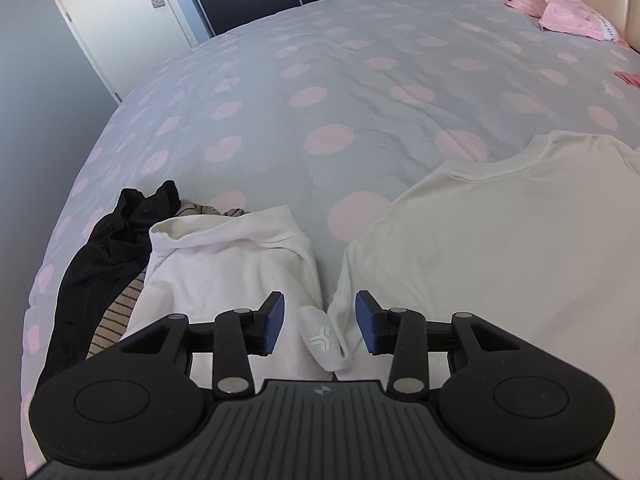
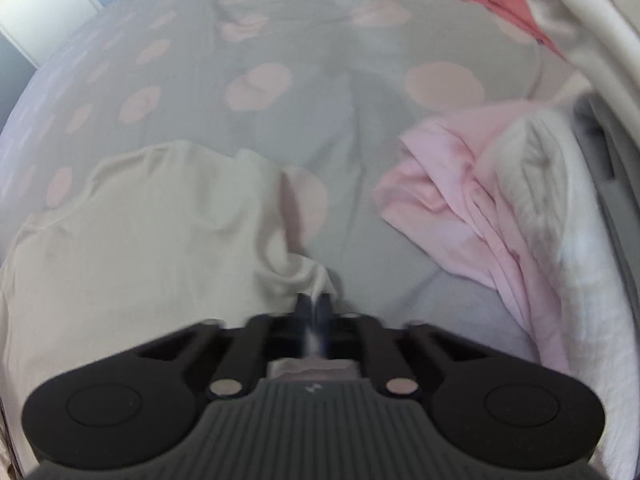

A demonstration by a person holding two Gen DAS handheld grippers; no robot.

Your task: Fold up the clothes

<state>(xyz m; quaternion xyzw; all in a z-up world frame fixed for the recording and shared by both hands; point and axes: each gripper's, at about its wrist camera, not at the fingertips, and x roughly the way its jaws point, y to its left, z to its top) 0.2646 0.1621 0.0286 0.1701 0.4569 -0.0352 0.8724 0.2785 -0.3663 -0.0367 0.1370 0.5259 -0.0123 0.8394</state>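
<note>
Lying spread on the bed cover [image 1: 340, 92], which is grey with pink dots, the cream T-shirt [image 1: 500, 248] reaches from the right of the left gripper [image 1: 320, 322] up to its neckline farther ahead. The jaws of this gripper stand apart, with blue pads, and nothing is pressed between them; under the gap lies the tip of a white sleeve [image 1: 322, 340] with a small printed mark, and the pads do not touch it. To the left of these jaws lies a white hooded garment [image 1: 232, 264], and beyond it, still more to the left, a black garment [image 1: 108, 248] and a striped one [image 1: 120, 312] lie crumpled together. Far ahead and to the right, pink bedding [image 1: 560, 8] is seen at the head of the bed, and a white door [image 1: 120, 0] stands far to the left. In the right wrist view, which is blurred, the right gripper [image 2: 316, 308] has its jaws together, clamped on a bunched edge of the cream T-shirt [image 2: 140, 232], and the cloth rises in a small peak to the pads. The rest of this shirt spreads to the left of these jaws. To their right lies a crumpled pink garment [image 2: 460, 200], touching a white fluffy cloth [image 2: 552, 200] farther right.
</note>
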